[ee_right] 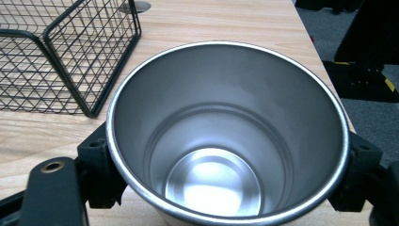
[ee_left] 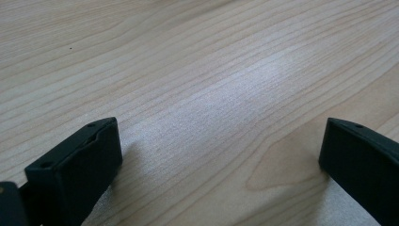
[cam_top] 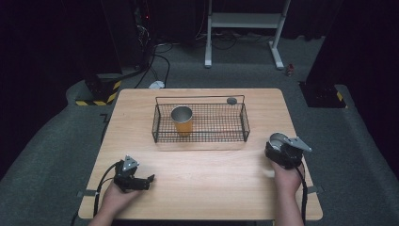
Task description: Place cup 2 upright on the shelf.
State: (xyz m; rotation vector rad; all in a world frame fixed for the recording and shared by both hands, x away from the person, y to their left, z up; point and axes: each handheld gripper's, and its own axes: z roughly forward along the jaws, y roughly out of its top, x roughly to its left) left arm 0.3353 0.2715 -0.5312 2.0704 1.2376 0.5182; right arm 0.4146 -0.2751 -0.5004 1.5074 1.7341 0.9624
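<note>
- Two cups are in play: an orange cup [cam_top: 182, 120] stands upright inside the wire basket [cam_top: 201, 136], toward its left end, and a steel cup [ee_right: 226, 136] is held by the right gripper [cam_top: 282, 149] just off the basket's right end, above the right side of the tabletop [cam_top: 202, 188].
- The right gripper's jaws are clamped on the steel cup from opposite sides just below the rim, as its own view shows; that grip keeps the mouth facing up and the cup level, which I judge suits carrying it to stand beside the orange one.
- The basket's right half is free, so there seems to be room for the second cup there.
- The left gripper [cam_top: 141, 181] rests low over the near left of the tabletop, jaws spread wide with nothing between them; it looks parked out of the way.
- Hard to tell: whether the steel cup's base touches the wood or hangs above it, since the cup's own body hides its underside.
- A small round grey thing [cam_top: 231, 100] sits by the basket's far right corner; it is too small to identify.
- The steel cup's outer wall is hidden in the right gripper view, and its lower rim is cut off by the frame edge.
</note>
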